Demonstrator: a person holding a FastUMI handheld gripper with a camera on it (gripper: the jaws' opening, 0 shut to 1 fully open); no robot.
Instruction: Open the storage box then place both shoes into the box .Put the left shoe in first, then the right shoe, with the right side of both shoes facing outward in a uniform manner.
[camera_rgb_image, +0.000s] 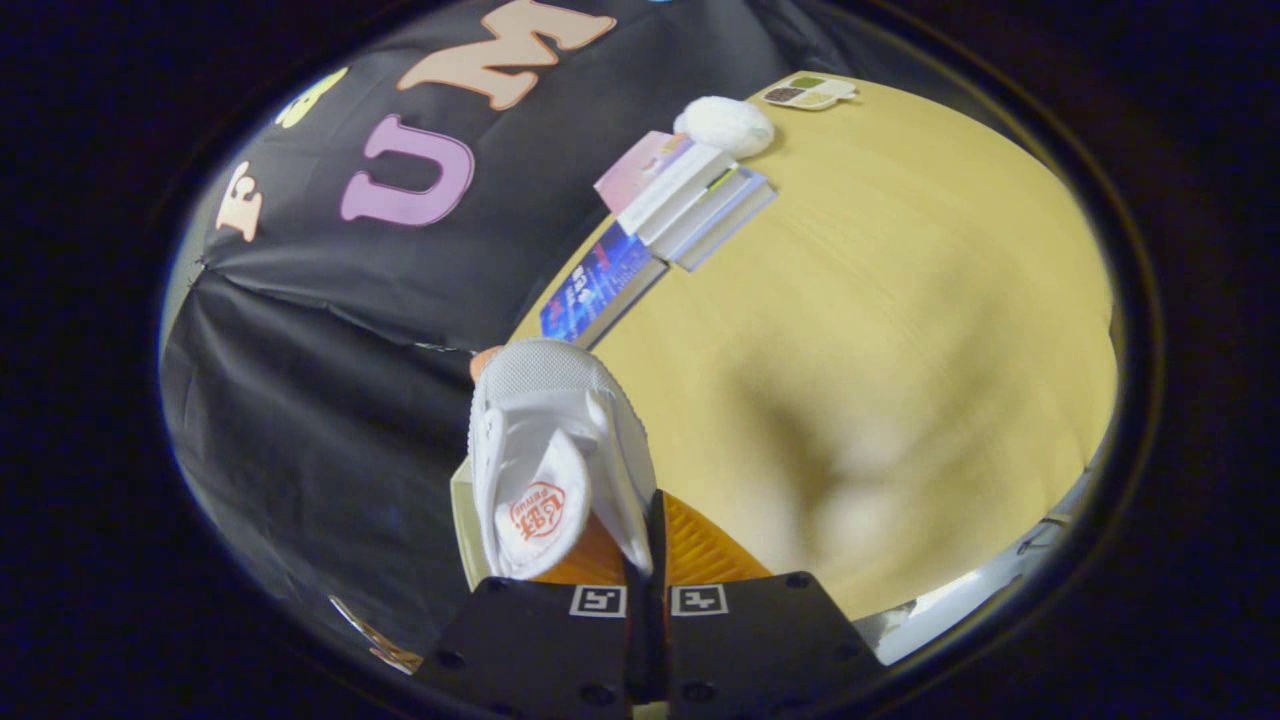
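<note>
Pinched between my claw's nearly closed fingers is the white shoe's side wall; its toe points away over the table, toward the books.

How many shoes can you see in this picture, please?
1: a white mesh shoe held up over the wooden table's near edge, its collar pinched between the gripper's closed fingers. The second shoe may be hidden.
</note>
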